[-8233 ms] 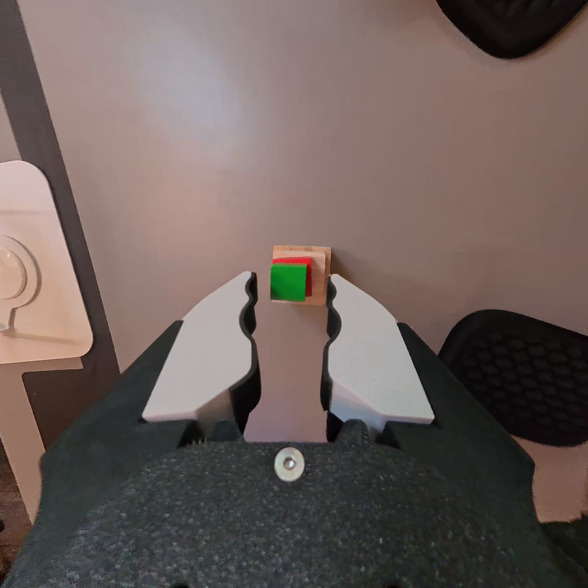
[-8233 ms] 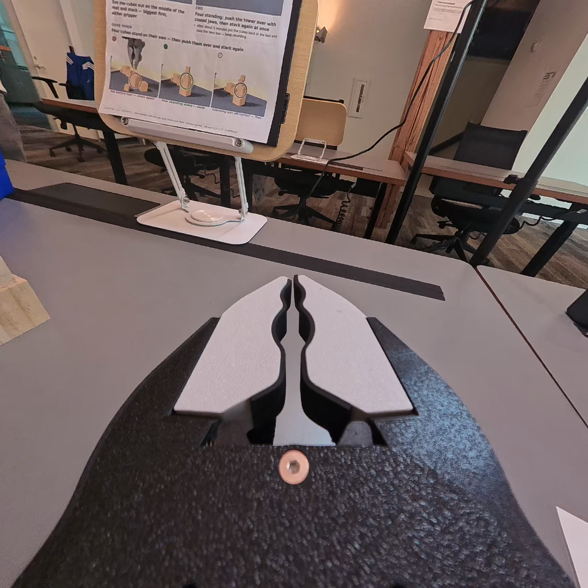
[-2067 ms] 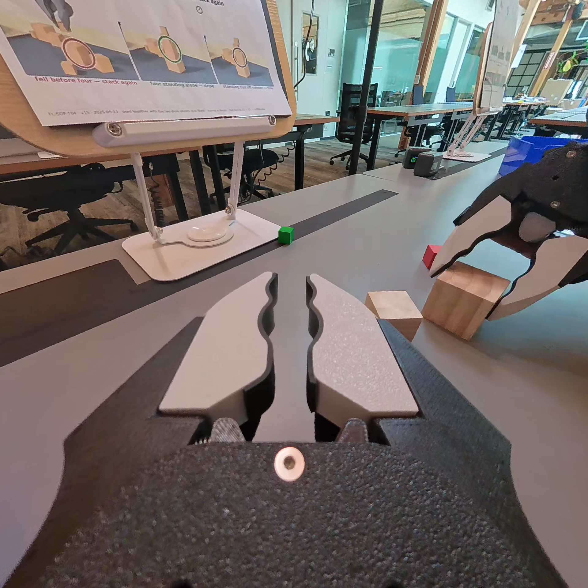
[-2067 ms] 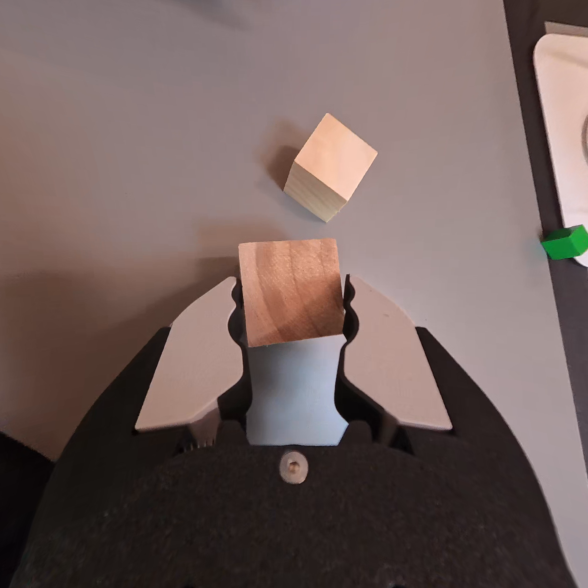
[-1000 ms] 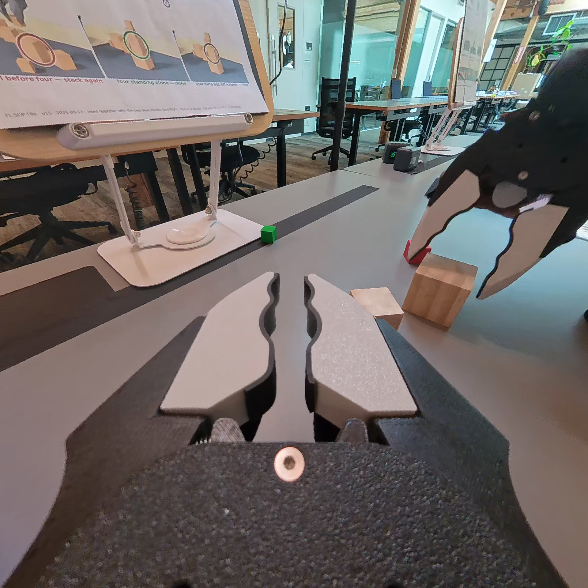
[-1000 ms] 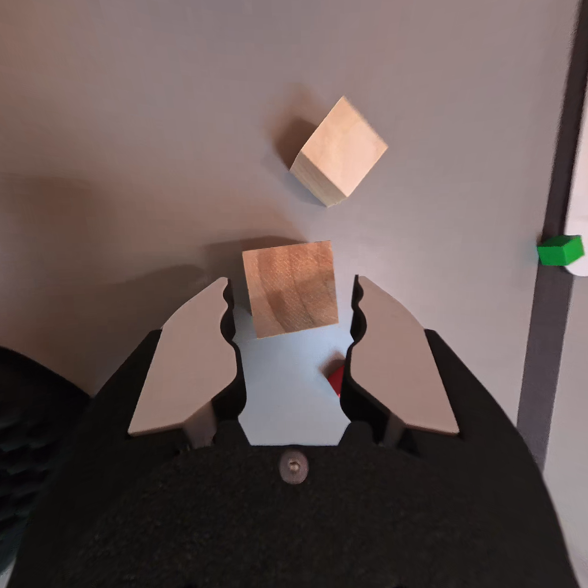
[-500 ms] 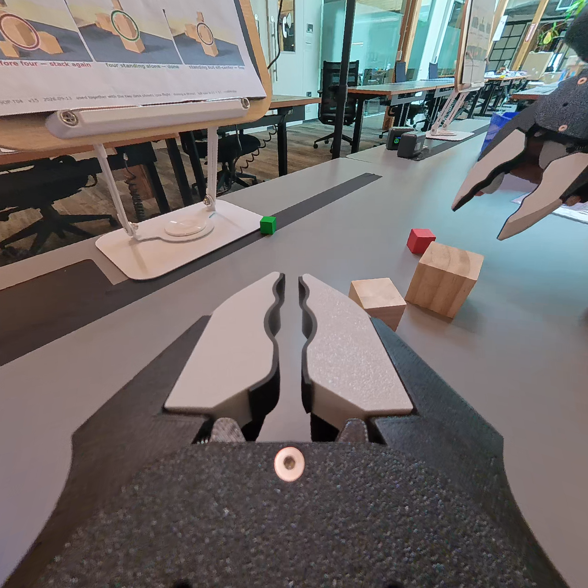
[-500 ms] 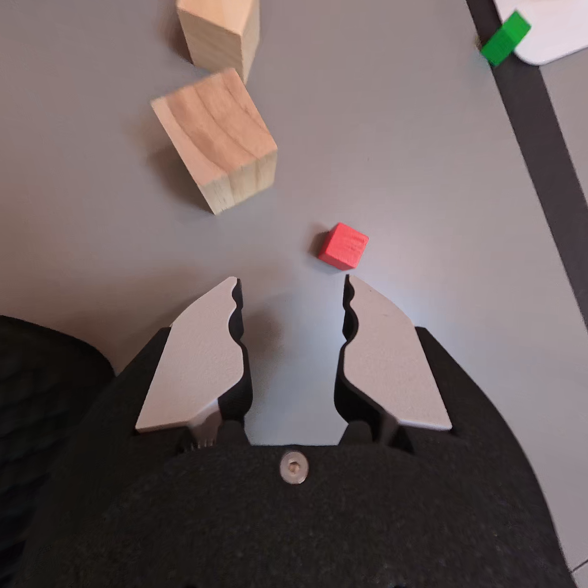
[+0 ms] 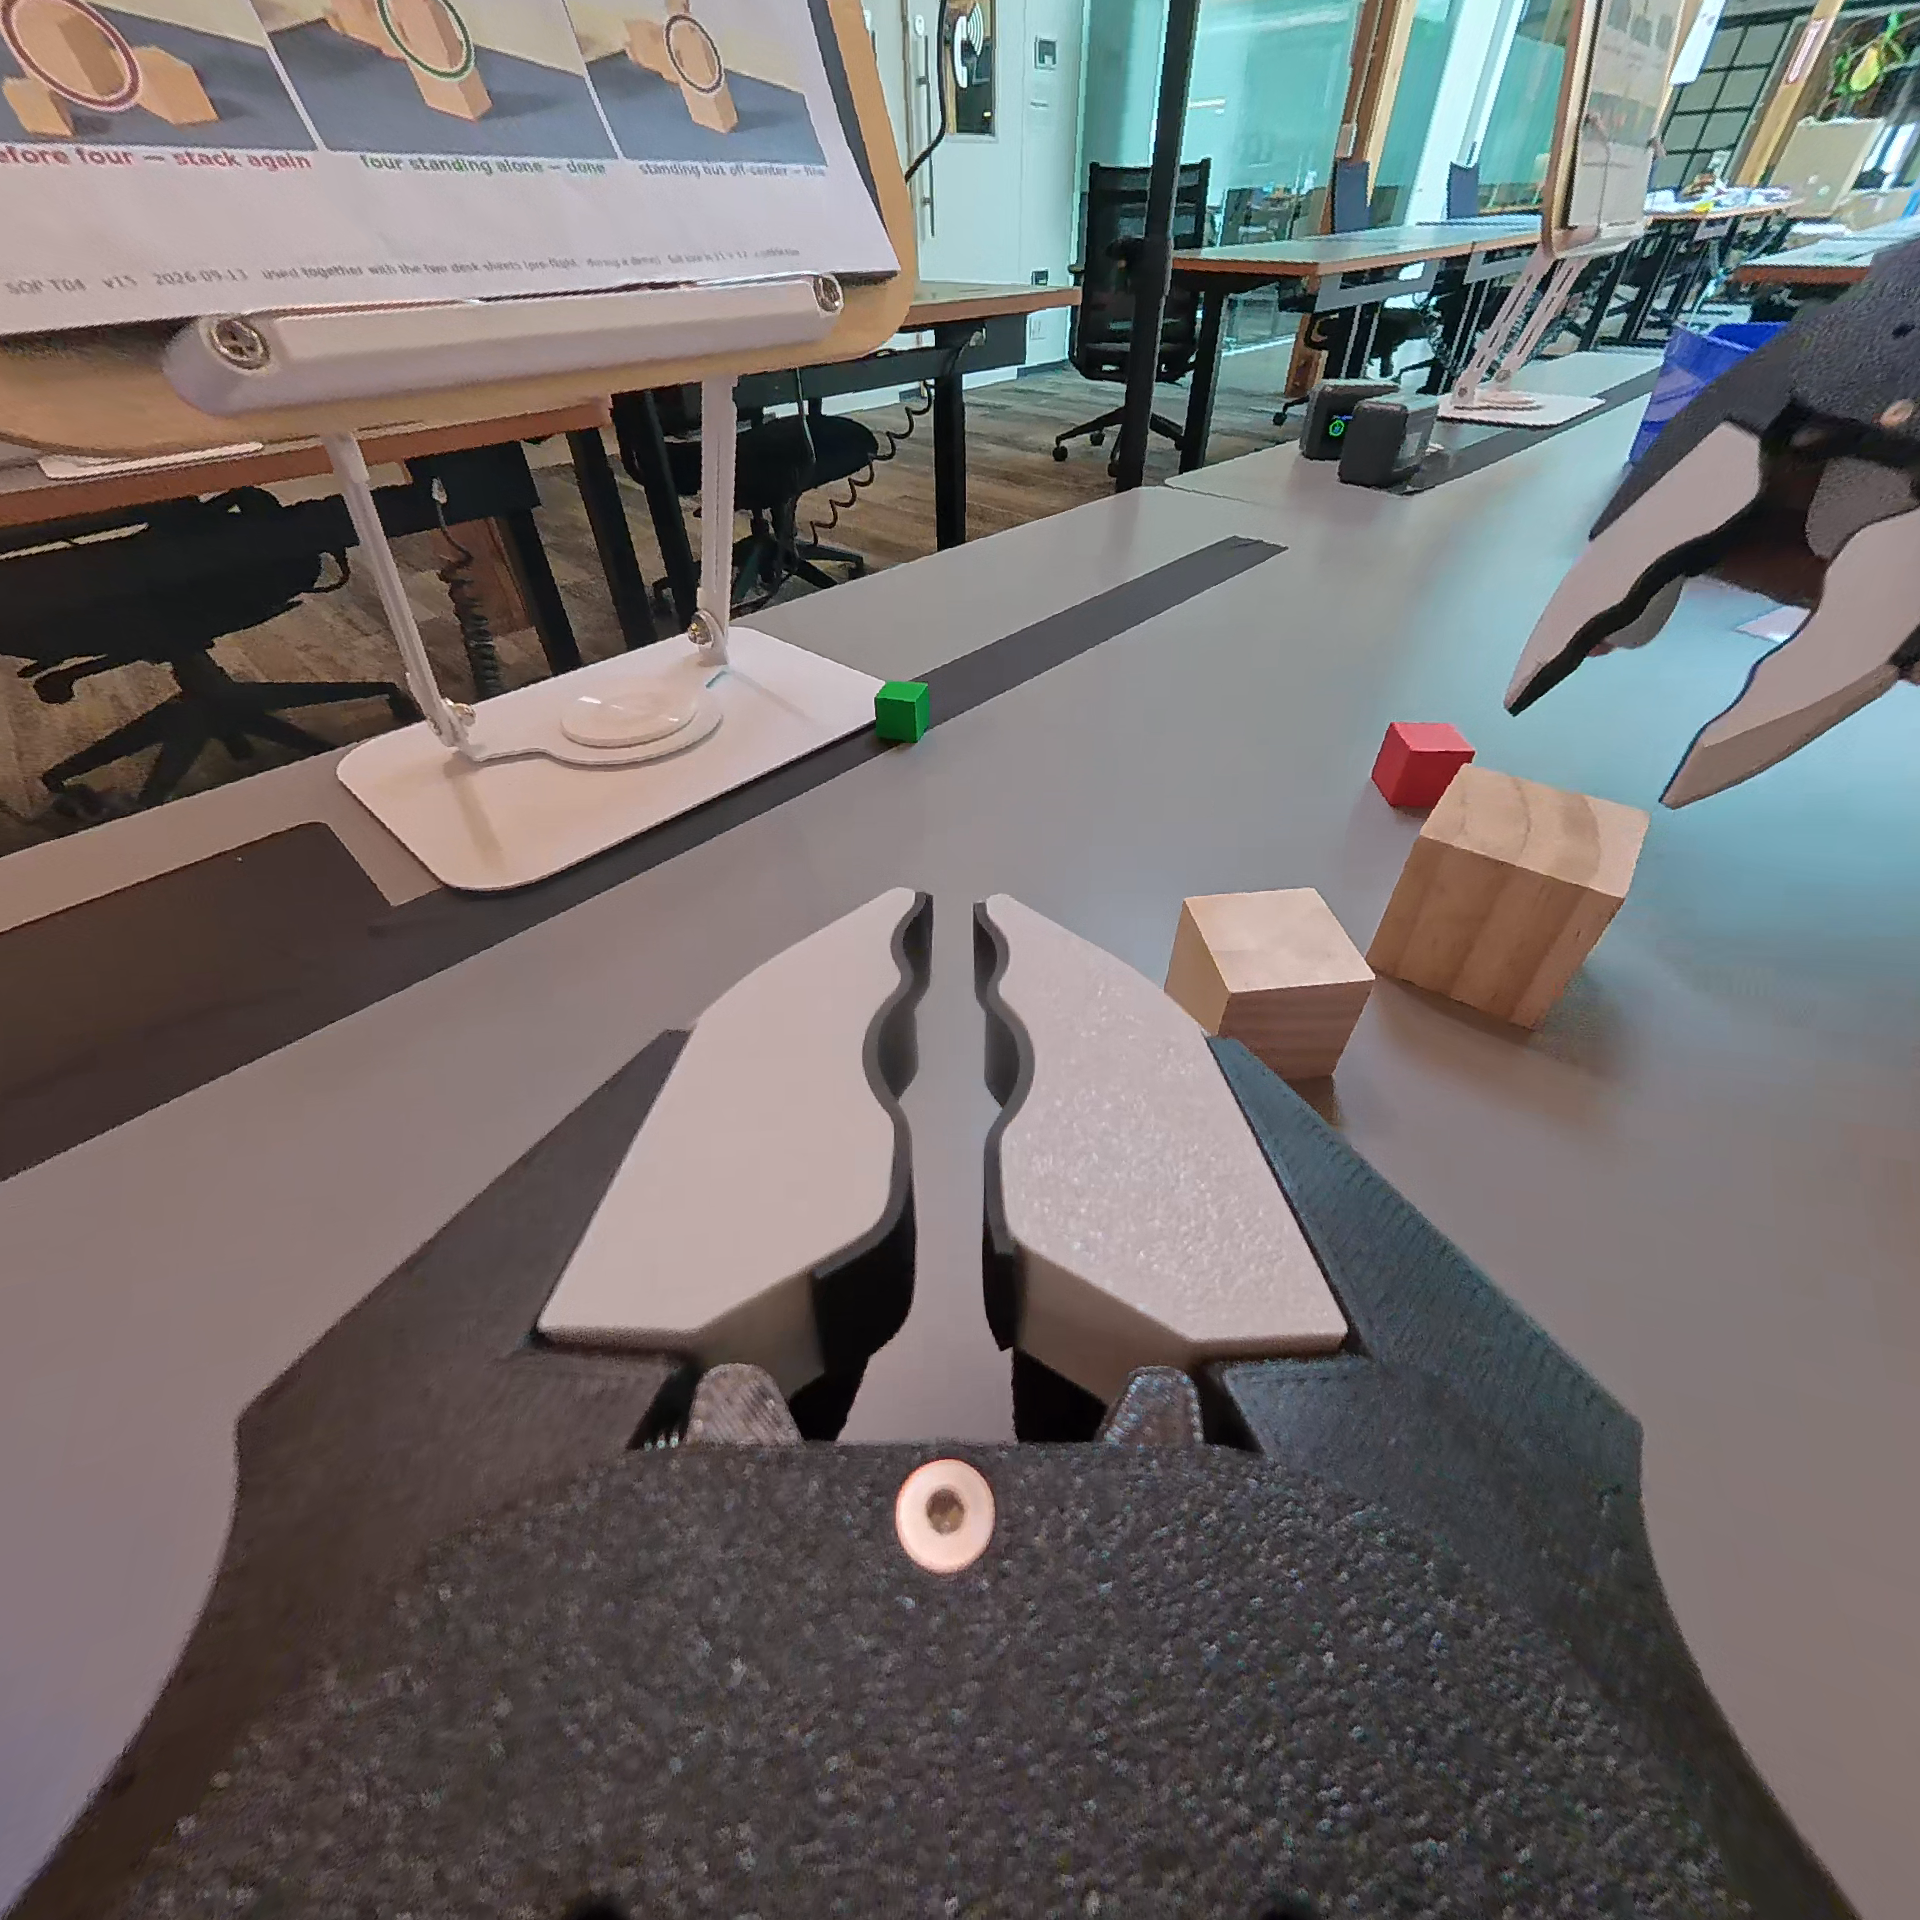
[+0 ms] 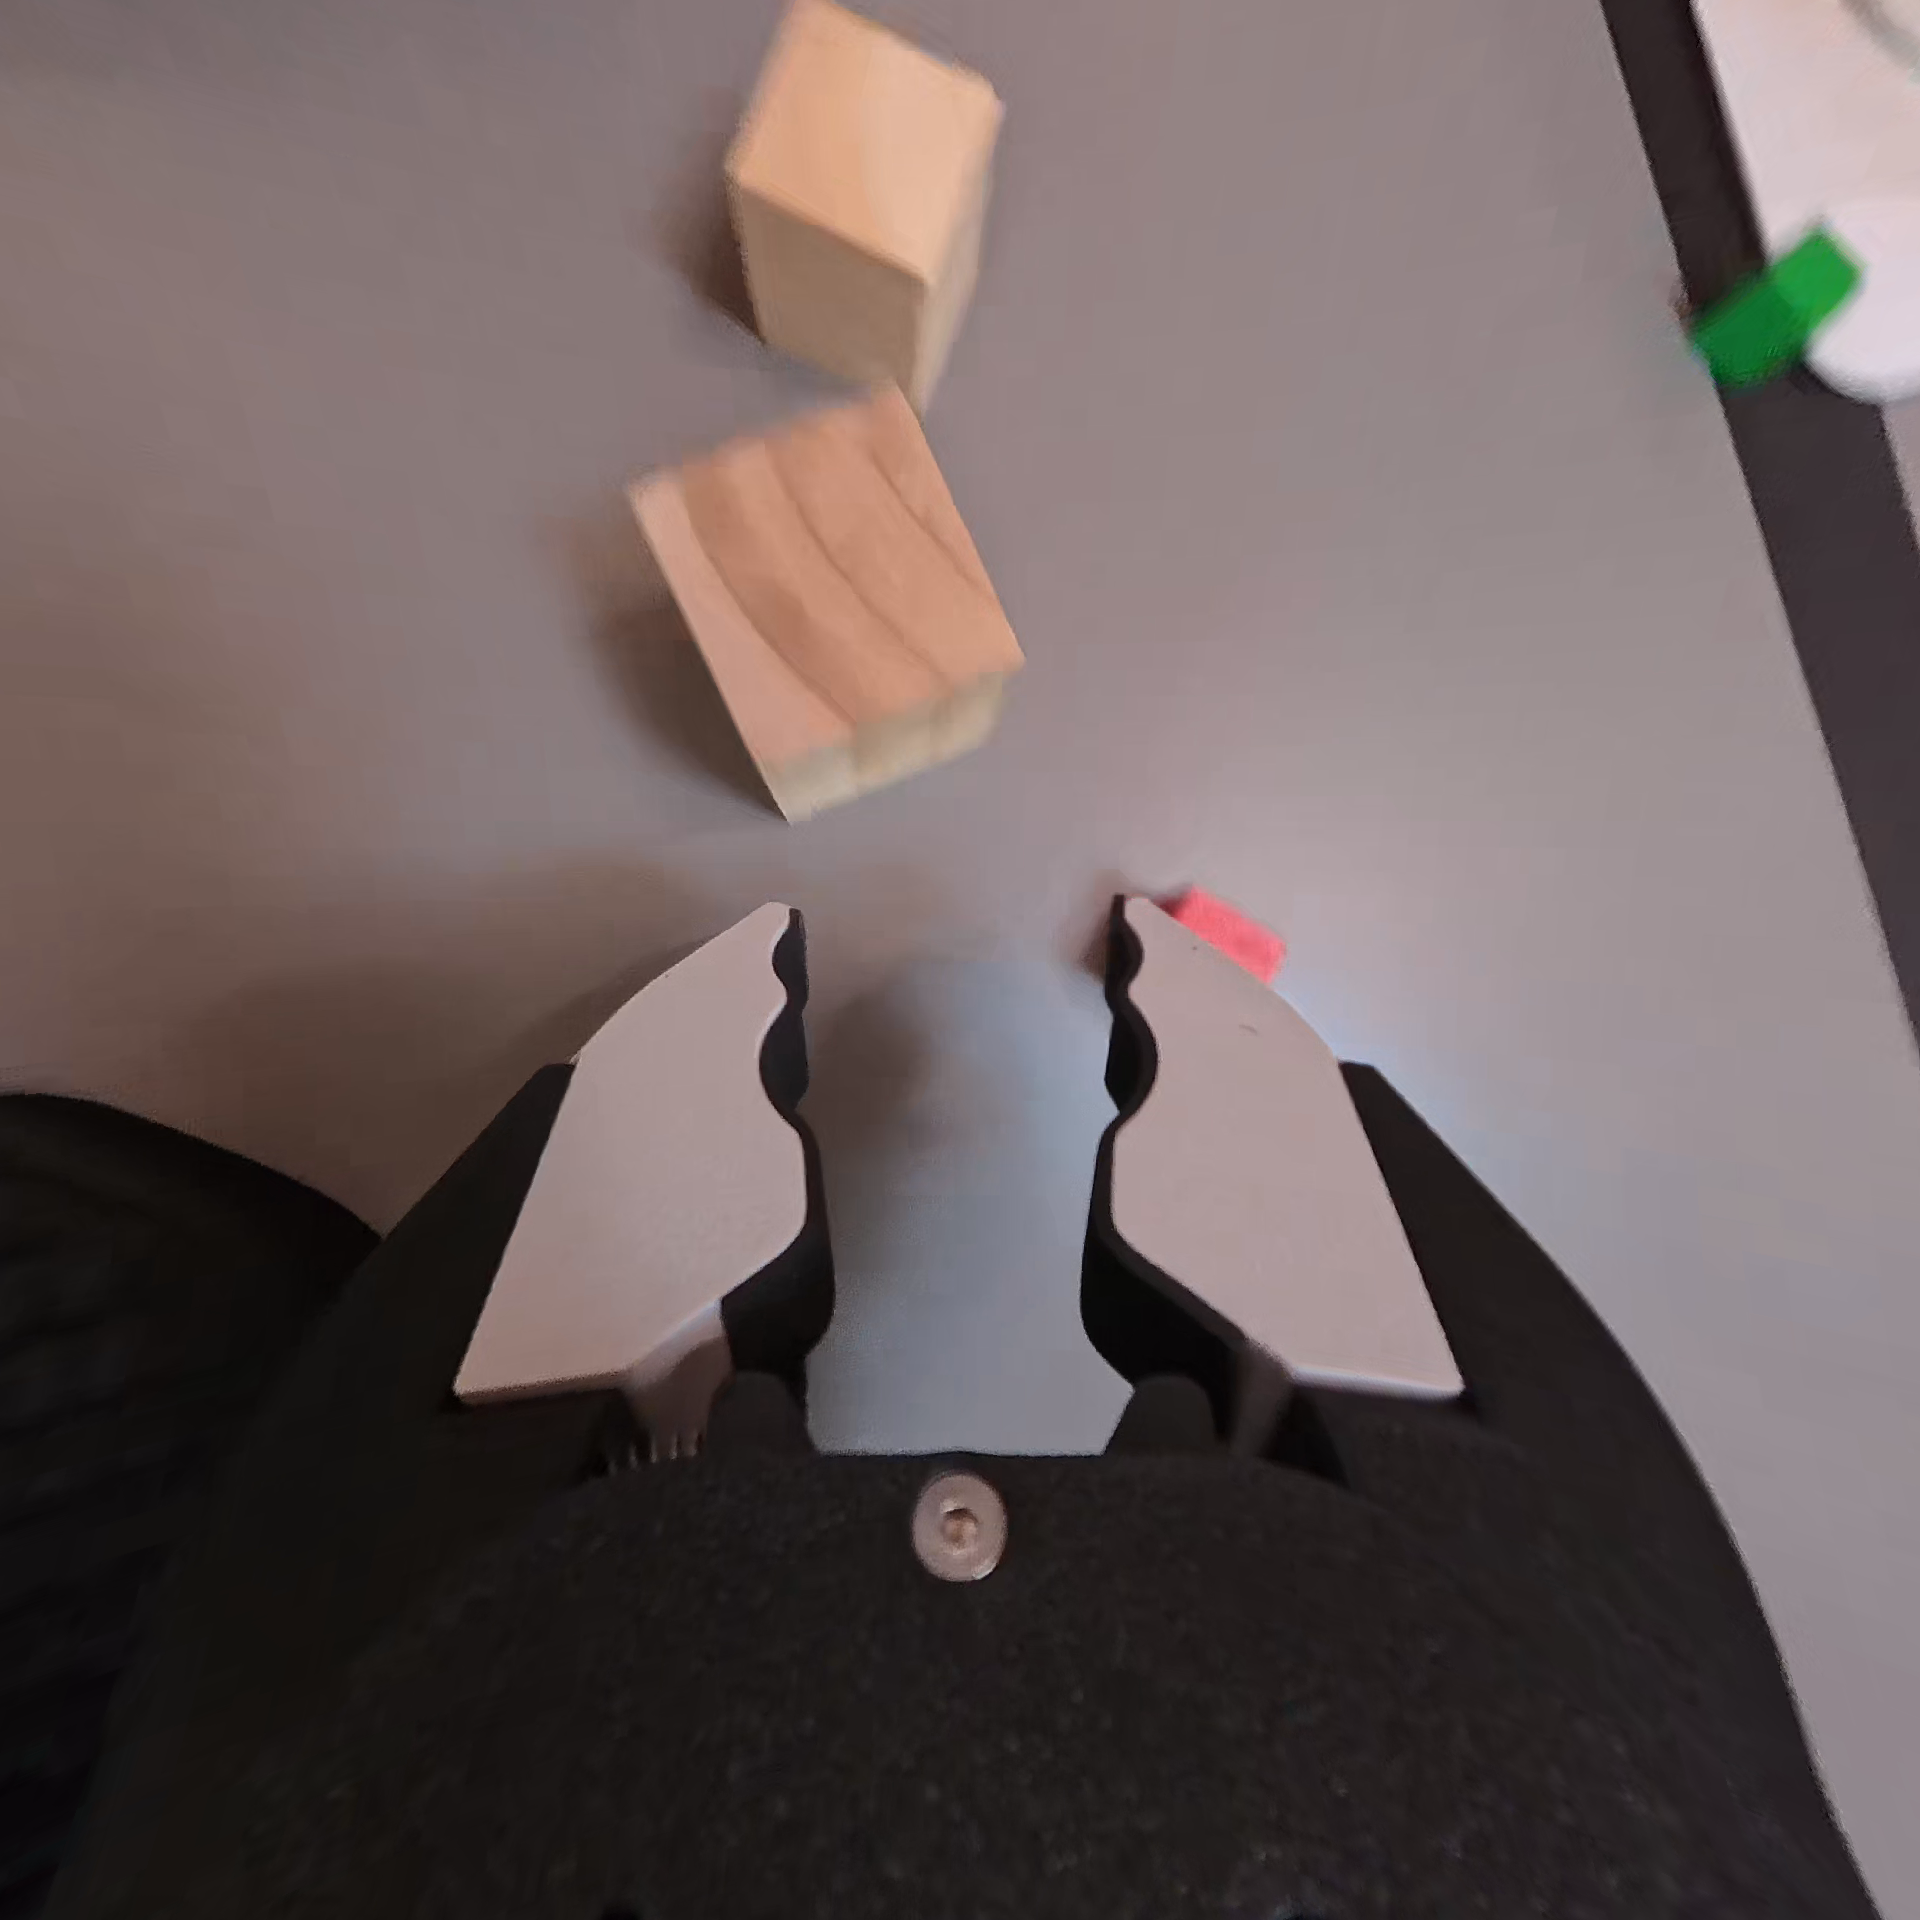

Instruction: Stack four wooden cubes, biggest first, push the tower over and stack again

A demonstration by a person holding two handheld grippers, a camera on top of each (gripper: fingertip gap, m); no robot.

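The right gripper (image 10: pixel 954 914) hangs over the grey tabletop (image 10: pixel 1351 644) with jaws open and empty. The red cube (image 10: pixel 1231 940) sits just off its right fingertip, half hidden, outside the gap. The big wood cube (image 10: pixel 831 592) lies farther ahead, the pale one (image 10: pixel 862 197) beyond that. The left gripper (image 9: pixel 951 904) is low, jaws nearly closed on nothing, with the pale cube just to its right. The green cube (image 9: pixel 901 711) is far off by the white stand base (image 9: pixel 582 790). All are matte, sharp-edged blocks.
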